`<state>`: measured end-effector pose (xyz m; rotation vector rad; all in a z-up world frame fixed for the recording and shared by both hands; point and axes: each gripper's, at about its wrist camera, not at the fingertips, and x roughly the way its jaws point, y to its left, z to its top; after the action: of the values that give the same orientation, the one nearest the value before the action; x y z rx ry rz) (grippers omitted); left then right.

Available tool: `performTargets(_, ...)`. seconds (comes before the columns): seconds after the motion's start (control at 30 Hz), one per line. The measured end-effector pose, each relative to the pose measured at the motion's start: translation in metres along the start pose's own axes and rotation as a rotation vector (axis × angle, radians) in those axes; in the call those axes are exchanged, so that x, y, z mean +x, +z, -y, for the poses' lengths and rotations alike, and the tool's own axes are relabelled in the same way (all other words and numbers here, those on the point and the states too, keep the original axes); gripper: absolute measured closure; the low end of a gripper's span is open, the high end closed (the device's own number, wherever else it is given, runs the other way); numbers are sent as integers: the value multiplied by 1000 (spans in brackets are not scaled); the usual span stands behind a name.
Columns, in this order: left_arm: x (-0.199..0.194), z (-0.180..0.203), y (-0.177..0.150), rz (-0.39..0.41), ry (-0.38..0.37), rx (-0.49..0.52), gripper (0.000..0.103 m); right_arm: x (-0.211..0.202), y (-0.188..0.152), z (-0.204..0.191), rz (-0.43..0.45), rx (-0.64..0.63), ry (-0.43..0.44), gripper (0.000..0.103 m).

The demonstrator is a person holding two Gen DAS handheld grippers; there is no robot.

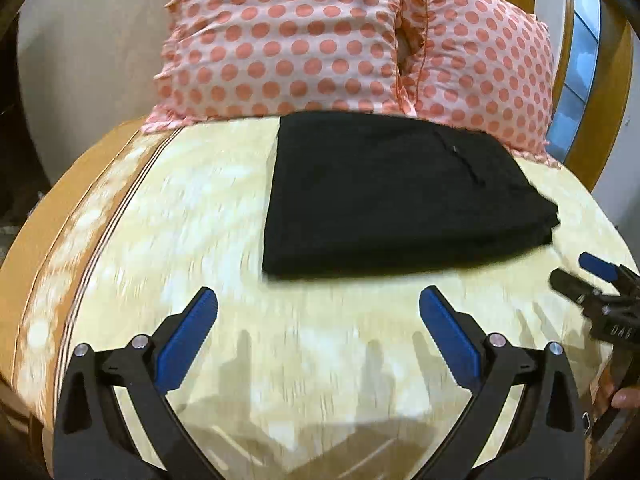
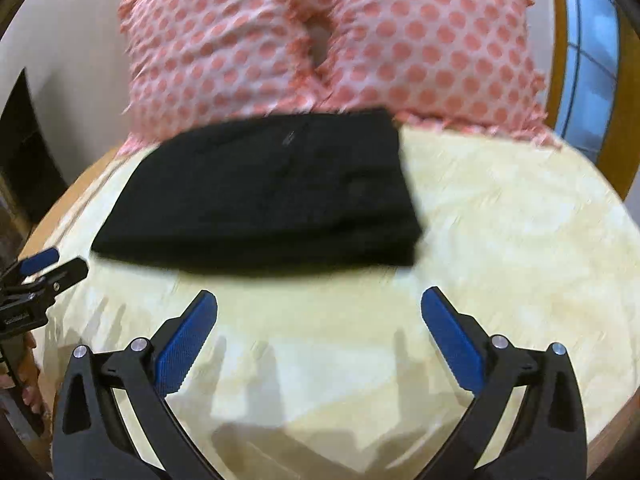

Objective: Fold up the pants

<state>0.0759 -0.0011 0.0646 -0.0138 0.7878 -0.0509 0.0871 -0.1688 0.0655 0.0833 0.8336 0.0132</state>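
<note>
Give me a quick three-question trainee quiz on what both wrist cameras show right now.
1. True or false: the left claw is shut on the black pants.
2. What lies just behind the pants? A) polka-dot pillows B) a laundry basket C) a stack of towels
3. Fill in: the pants lie as a folded bundle on the cream ____, and the right claw holds nothing.

Key: 1 false, both claws are open and short of the pants; 2 A; 3 bedsheet.
</note>
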Motion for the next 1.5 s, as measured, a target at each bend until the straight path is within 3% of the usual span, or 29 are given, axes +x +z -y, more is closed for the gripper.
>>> performTargets(0.27, -6, 16, -32, -14, 48, 61, 2, 1, -25, -27, -16, -20, 15, 1)
performTargets(0.47, 1, 14, -42, -53, 27, 38, 2, -1, -33, -33, -8, -24, -26, 1)
performTargets(0.83, -3, 16, -54, 34, 52, 42, 2, -4, -42, -33, 55, -29, -69, 1)
performTargets(1.5, -4, 17, -55, 46, 50, 43, 2, -6, -45, -33, 89, -19, -82, 1)
